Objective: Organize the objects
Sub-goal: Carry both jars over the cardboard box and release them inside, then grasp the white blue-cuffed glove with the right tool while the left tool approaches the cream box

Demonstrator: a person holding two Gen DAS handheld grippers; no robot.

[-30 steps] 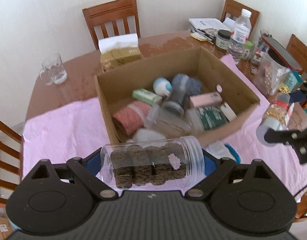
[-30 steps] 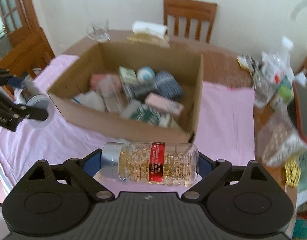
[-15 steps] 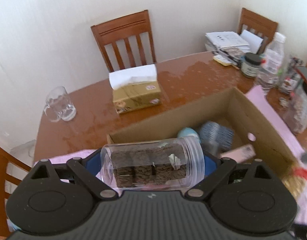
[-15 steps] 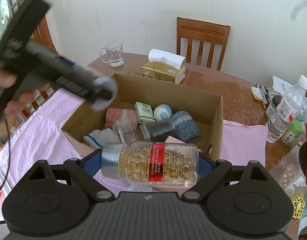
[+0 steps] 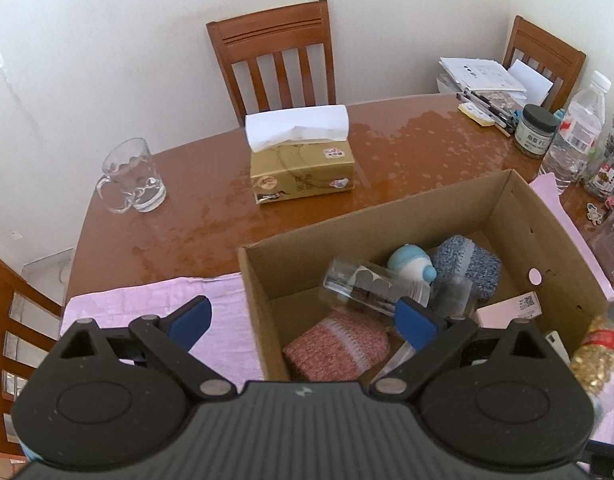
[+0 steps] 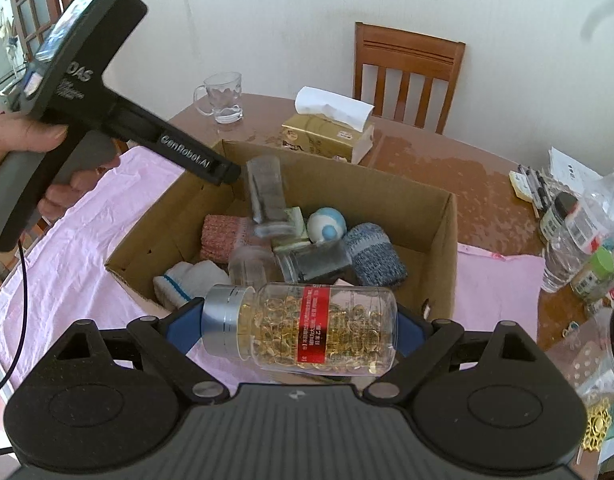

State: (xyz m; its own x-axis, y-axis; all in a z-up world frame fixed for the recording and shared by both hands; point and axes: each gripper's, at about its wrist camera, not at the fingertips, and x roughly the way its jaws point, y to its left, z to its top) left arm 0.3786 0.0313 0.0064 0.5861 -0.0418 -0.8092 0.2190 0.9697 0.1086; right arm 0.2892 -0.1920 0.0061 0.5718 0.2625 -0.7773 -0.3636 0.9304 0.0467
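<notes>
My left gripper is open and empty above the near left corner of the cardboard box. The clear jar of brown blocks is loose, blurred, in the air over the box contents; it also shows in the right wrist view. My right gripper is shut on a clear bottle of golden capsules with a silver cap and red label, held sideways above the box's near wall. The left gripper body shows at left.
The box holds a pink knit roll, a blue knit roll, a blue-white ball and small cartons. A tissue box, a glass mug, water bottle and clutter stand on the wooden table. Pink cloth lies under the box.
My left gripper opened and let go of the jar of brown blocks, which is dropping into the box. My right gripper moved nearer over the box, still holding the capsule bottle.
</notes>
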